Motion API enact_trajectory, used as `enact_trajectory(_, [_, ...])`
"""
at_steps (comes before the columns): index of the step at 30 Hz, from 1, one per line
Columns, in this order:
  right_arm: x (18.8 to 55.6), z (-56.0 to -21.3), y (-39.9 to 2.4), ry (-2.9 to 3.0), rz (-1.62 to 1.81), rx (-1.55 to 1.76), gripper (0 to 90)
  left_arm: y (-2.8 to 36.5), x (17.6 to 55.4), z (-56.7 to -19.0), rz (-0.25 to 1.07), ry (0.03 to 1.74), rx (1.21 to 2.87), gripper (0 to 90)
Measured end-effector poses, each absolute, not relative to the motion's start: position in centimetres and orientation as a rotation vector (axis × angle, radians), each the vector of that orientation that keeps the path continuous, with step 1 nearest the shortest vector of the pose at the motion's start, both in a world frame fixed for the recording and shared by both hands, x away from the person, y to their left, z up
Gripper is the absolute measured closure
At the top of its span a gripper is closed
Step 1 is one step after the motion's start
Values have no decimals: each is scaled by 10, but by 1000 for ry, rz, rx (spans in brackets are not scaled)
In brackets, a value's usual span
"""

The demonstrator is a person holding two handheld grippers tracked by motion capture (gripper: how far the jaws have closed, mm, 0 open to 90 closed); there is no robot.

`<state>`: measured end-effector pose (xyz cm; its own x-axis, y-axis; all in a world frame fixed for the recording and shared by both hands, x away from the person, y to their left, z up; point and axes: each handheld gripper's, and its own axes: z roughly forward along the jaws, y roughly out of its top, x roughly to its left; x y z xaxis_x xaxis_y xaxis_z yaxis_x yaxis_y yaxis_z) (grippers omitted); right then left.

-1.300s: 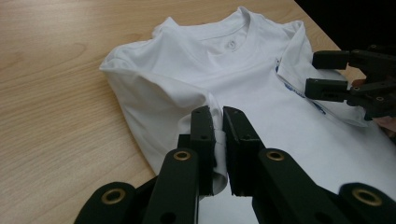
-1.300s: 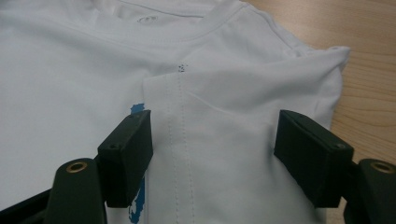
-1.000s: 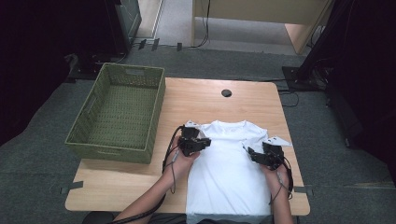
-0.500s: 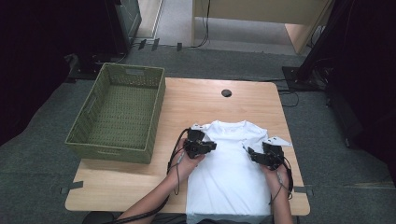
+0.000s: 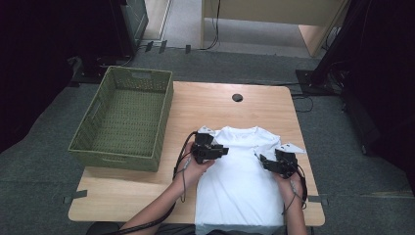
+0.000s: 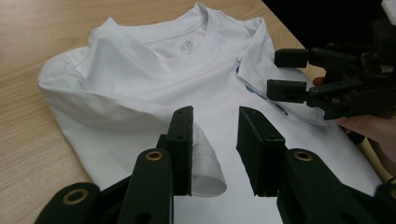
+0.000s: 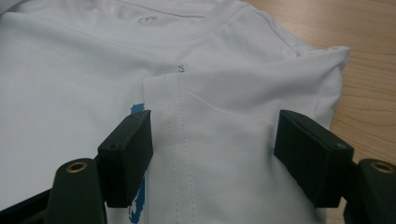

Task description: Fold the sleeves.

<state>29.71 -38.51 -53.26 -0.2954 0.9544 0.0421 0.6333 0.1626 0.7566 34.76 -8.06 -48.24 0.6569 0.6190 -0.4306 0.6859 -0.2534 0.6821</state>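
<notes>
Fingers first: the left gripper (image 6: 215, 154) has its fingers (image 6: 180, 149) parted by a modest gap, and the jaws have just been opening. A rolled sleeve hem (image 6: 205, 163) lies by the inner face of the left-hand finger; no pad presses on it, so the cloth looks let go, though the finger hides the hem's near edge. Over on the right gripper (image 7: 212, 154) the jaws stand wide, pads clear of the cloth, straddling a folded-in sleeve with its stitched seam running between them.

Hard to read from the high view: both grippers (image 5: 209, 151) (image 5: 279, 164) are small dark lumps there, and the white T-shirt (image 5: 240, 181) is cut off at its hem by the table's near edge. A blue print (image 7: 136, 109) on the chest is mostly covered by the folded sleeve, so its design can't be made out.

That T-shirt lies flat, neckline away from the person, on the near right part of the wooden table (image 5: 147, 196), with both sleeves folded inward. A green woven basket (image 5: 125, 117) sits to its left, well apart.

Compared with a second ago, the left gripper has shifted slightly inward over the shirt; the right one sits where it was.
</notes>
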Motion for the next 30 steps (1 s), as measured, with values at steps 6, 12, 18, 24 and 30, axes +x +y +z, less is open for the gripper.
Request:
enact_trajectory(6, [297,-533,-385,1997,951,1502,283,-77,348,-480,-79,1010,1963,643])
enact_trajectory(12, [297,-533,-385,1996,952,1502,283,-74,349,-483,-49,1003,1989,628])
enact_trajectory(18, [297,-533,-385,1997,952,1502,283,-65,346,-487,-25,1014,2006,598])
enact_trajectory(24, [297,-533,-385,1997,952,1502,283,-58,344,-494,11,1024,2029,585])
enact_trajectory(30, [297,-533,-385,1998,952,1500,285,-60,340,-504,-45,1043,2044,736])
